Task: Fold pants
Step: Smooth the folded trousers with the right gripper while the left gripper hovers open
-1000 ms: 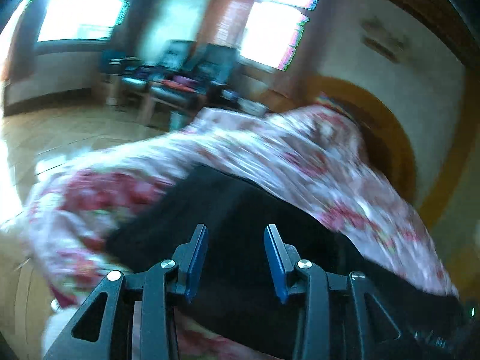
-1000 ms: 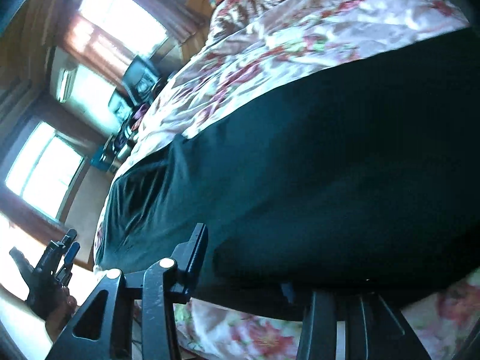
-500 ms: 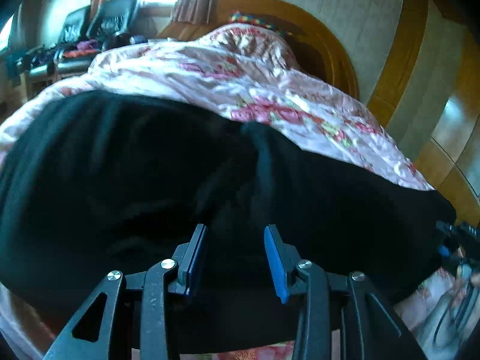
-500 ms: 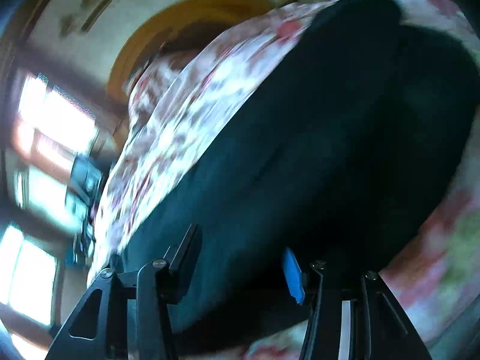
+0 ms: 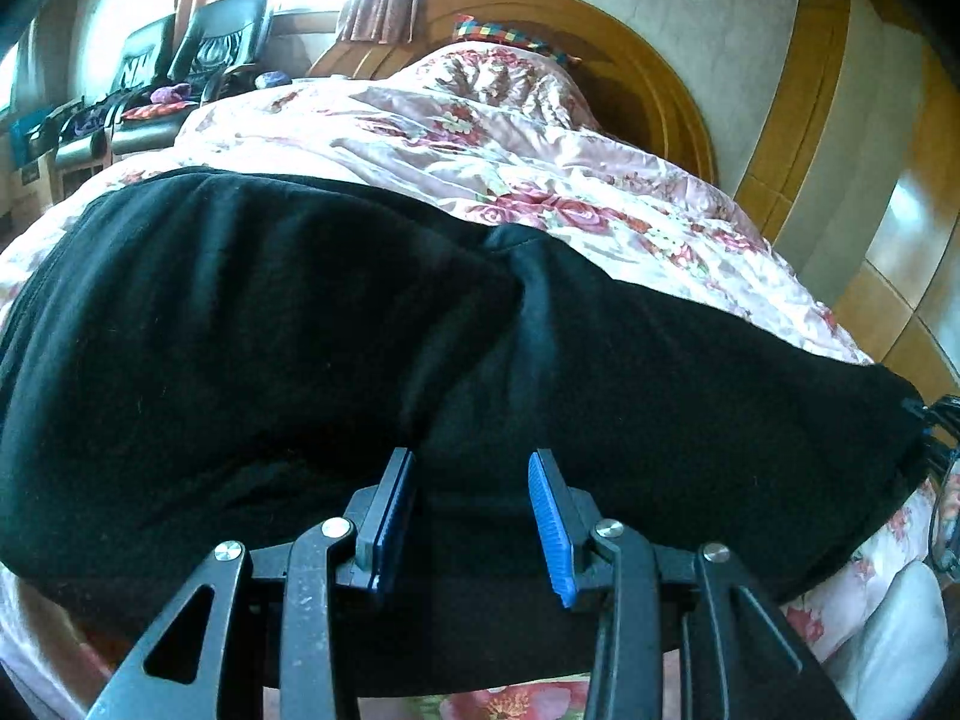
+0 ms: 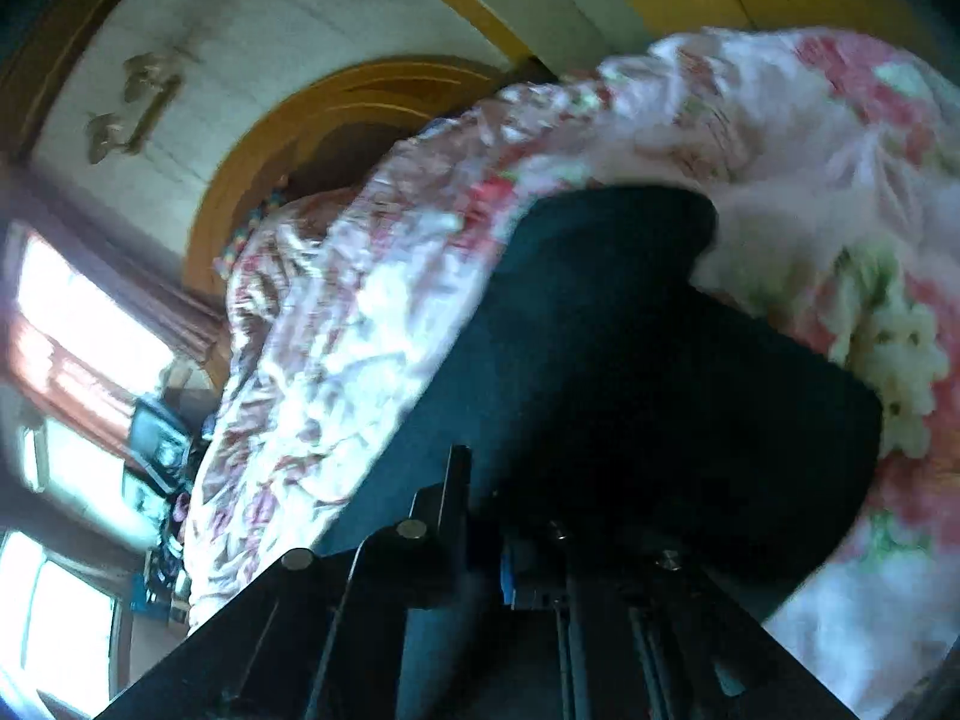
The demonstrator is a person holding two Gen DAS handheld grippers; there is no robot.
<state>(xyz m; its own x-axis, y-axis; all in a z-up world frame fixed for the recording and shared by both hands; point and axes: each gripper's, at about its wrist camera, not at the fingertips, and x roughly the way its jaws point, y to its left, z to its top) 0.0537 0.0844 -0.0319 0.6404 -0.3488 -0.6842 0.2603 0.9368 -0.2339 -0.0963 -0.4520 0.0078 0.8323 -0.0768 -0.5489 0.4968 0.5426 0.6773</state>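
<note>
Behind, black pants (image 5: 300,324) cover a floral quilt (image 5: 540,180) below a wooden headboard (image 5: 660,90).

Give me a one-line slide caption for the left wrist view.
Open left gripper poised at near edge of black pants spread across floral quilt.

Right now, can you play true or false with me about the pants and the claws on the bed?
1. The black pants lie on a flowery quilt. True.
2. The left claw is squeezed shut. False: its blue pads stand apart, open over the pants' near edge.
3. The pants are red. False: they are black.
4. A wooden headboard curves behind the quilt. True.
5. The right claw is near the pants. True, though blur hides whether it grips.
</note>
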